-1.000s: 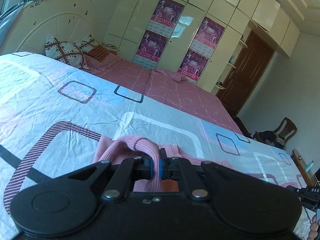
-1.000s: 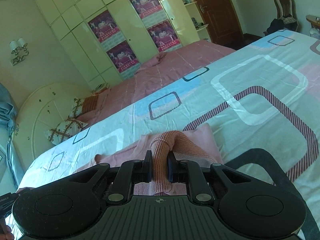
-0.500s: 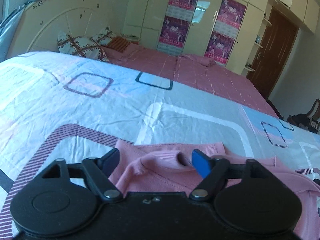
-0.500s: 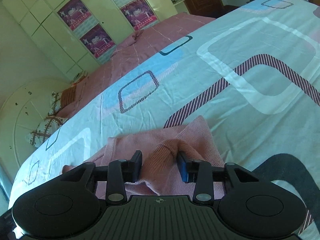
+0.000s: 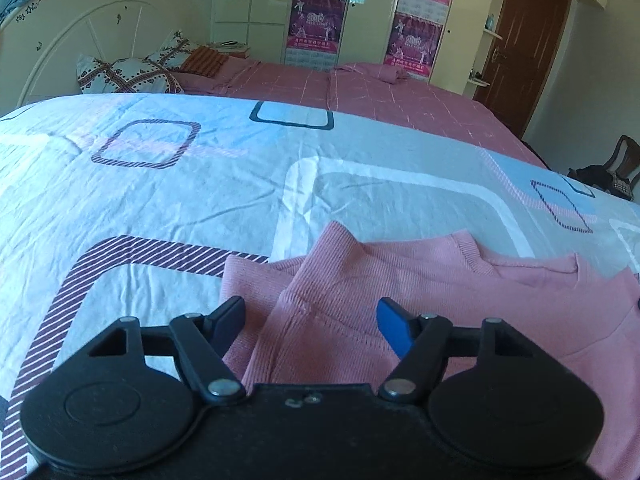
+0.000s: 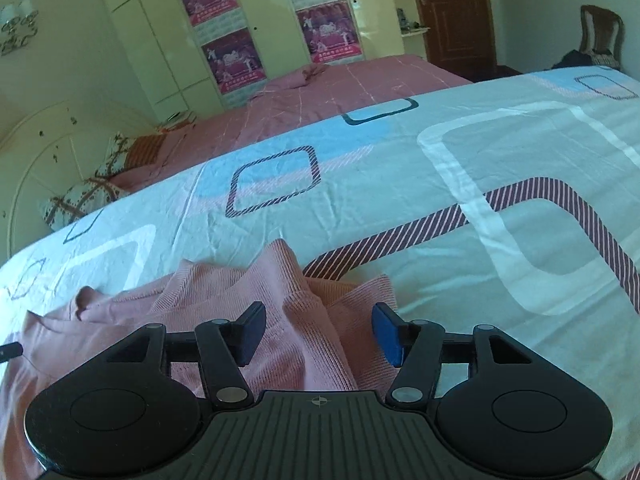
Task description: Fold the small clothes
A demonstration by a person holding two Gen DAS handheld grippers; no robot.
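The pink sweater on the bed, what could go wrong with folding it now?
1. The pink sweater lies bunched, with raised ridges, so a fold might come out crooked.
2. The left gripper is closing with fabric between its fingers; it may pinch several layers.
3. The right gripper is opening over a hump of cloth that could slump on the bedsheet.

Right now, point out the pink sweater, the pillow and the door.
Sweater [image 5: 400,280], left wrist view, ribbed body.
Pillow [image 5: 120,76], left wrist view, patterned front.
Door [image 6: 456,12], right wrist view, brown panel.
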